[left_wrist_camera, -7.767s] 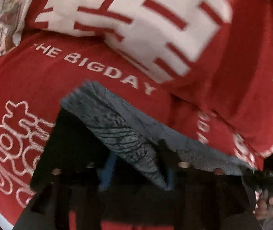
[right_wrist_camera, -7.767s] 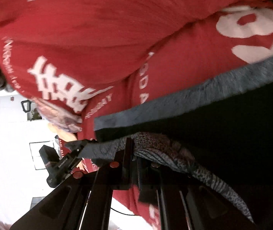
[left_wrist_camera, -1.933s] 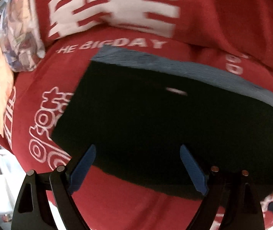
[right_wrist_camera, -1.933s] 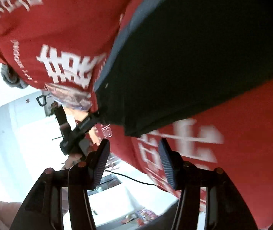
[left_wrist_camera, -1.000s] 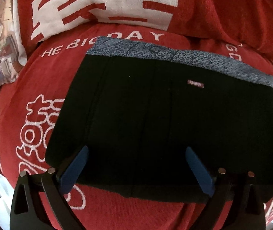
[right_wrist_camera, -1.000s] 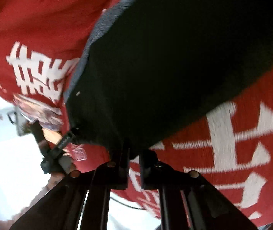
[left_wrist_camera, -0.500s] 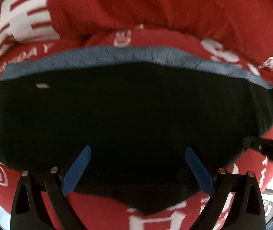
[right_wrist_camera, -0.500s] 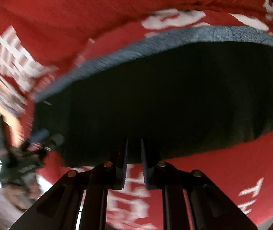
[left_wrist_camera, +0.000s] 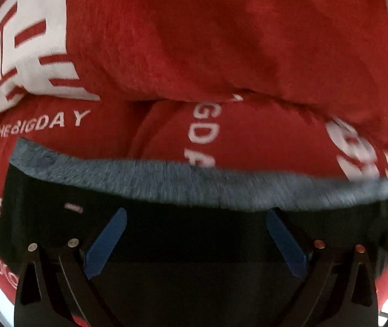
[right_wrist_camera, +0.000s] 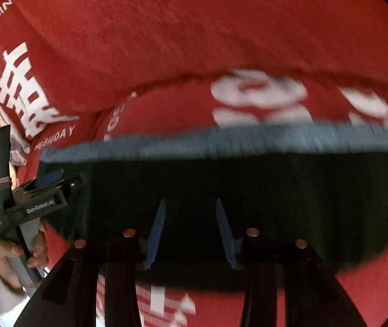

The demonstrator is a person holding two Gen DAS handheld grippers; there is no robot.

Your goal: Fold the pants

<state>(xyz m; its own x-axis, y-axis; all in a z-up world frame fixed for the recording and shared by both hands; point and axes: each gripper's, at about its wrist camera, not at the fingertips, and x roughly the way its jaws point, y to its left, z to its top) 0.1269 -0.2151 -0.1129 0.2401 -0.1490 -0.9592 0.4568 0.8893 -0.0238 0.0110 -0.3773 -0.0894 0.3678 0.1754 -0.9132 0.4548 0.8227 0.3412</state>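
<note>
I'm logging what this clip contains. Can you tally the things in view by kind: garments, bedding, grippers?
Garments: 1, the black pants with a grey waistband.
Bedding: 1, the red printed blanket, bunched behind the pants.
Grippers: 2, the left gripper and the right gripper, both open over the pants.
Total: 4.

A: Red bedspread (left_wrist_camera: 57,147) fills the frame, white "THE BIGDAY" lettering (left_wrist_camera: 44,125) printed across it!

B: And right above that lettering, a red quilt (left_wrist_camera: 221,41) lies bunched up on the bedspread, with a big white character (left_wrist_camera: 27,49) on its left end.

A: Right wrist view now: the same quilt (right_wrist_camera: 194,27) bulges over the bedspread (right_wrist_camera: 371,286), and a patterned pillow (right_wrist_camera: 17,147) peeks out at the quilt's left edge.
</note>
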